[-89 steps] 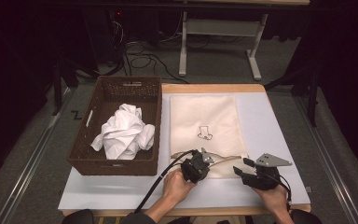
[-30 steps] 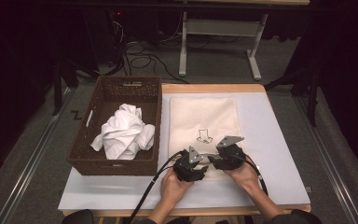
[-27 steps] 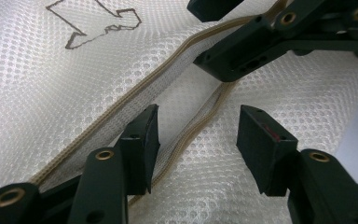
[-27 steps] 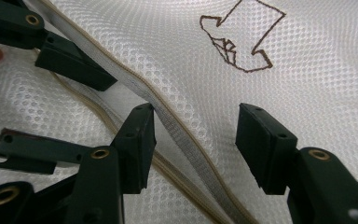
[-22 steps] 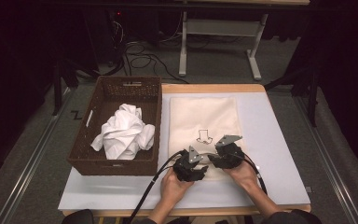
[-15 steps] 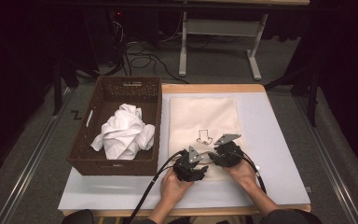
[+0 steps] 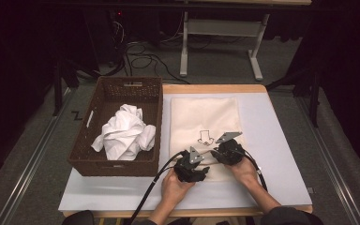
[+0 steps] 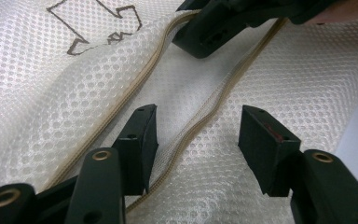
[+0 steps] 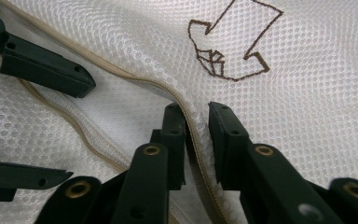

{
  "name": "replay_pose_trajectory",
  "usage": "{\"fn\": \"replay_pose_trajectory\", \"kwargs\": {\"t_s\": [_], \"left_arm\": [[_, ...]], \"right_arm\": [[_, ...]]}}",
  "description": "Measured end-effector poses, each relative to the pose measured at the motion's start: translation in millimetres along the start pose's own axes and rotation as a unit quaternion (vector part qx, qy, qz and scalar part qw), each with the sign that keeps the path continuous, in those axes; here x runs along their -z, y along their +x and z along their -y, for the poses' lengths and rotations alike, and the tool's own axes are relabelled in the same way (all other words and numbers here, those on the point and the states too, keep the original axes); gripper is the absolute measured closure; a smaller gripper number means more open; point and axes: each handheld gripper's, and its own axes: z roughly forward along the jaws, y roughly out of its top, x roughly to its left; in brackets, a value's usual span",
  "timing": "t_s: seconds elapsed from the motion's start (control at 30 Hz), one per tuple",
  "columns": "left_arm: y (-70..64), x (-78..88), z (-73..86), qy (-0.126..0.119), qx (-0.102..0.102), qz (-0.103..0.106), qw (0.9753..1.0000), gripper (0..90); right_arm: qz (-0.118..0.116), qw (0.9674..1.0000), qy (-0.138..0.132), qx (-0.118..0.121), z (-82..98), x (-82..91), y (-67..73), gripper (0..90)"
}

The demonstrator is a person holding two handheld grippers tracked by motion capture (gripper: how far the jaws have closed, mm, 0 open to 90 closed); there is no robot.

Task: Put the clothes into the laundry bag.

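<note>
A cream mesh bag with a brown stitched emblem lies flat on the table, its zipper mouth parted near me. My left gripper is open, its jaws astride the nearer zipper edge without pressing it. My right gripper has just been closing and now pinches a raised fold of the farther zipper edge. In the high view the left gripper and the right gripper sit side by side at the bag's front end.
A brown wicker basket stands left of the bag and holds a crumpled white cloth. A pale mat covers the table, with bare mat to the right of the bag. The table's front edge is close behind my hands.
The right gripper came in from the bag's front right corner to beside the left gripper, then stayed there. The left gripper has kept still.
</note>
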Motion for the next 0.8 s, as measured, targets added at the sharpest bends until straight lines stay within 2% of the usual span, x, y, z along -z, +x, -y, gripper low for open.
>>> {"fn": "replay_pose_trajectory", "kwargs": {"t_s": [0.07, 0.1, 0.2, 0.33, 0.43, 0.63, 0.7, 0.8], "left_arm": [[0.0, 0.0, 0.1, 0.000, 0.000, 0.000, 1.0000, 46.4], [0.1, 0.0, 0.1, -0.001, 0.001, 0.000, 1.0000, 46.4], [-0.2, -0.1, -0.1, 0.001, 0.000, -0.004, 1.0000, 46.4], [-0.3, -0.1, 0.1, 0.001, 0.000, -0.004, 1.0000, 46.3], [-0.3, -0.1, 0.0, 0.000, 0.000, -0.005, 1.0000, 46.1], [-0.3, 0.0, 0.1, 0.001, 0.001, -0.007, 1.0000, 44.2], [-0.5, -0.1, 0.1, 0.001, 0.001, -0.008, 1.0000, 43.8], [-0.5, -0.1, 0.1, 0.001, 0.001, -0.009, 1.0000, 43.5]], "right_arm": [[-0.005, 1.0000, -0.001, -0.002, -0.3, 0.0, -2.1, 83.6], [-0.006, 0.9999, 0.010, 0.001, -3.6, 1.2, -3.8, 86.3], [-0.006, 0.9999, 0.009, 0.000, -8.2, 6.1, -4.1, 87.3], [-0.006, 0.9999, 0.013, 0.010, -11.9, 10.9, -5.9, 87.9], [-0.012, 0.9999, 0.012, 0.003, -12.5, 10.5, -8.4, 88.0], [-0.010, 0.9999, 0.009, 0.009, -15.9, 14.4, -9.4, 88.0], [-0.012, 0.9999, 0.006, -0.002, -17.3, 14.1, -11.0, 88.0], [-0.012, 0.9999, 0.008, -0.001, -17.4, 13.3, -11.3, 88.0]]}}
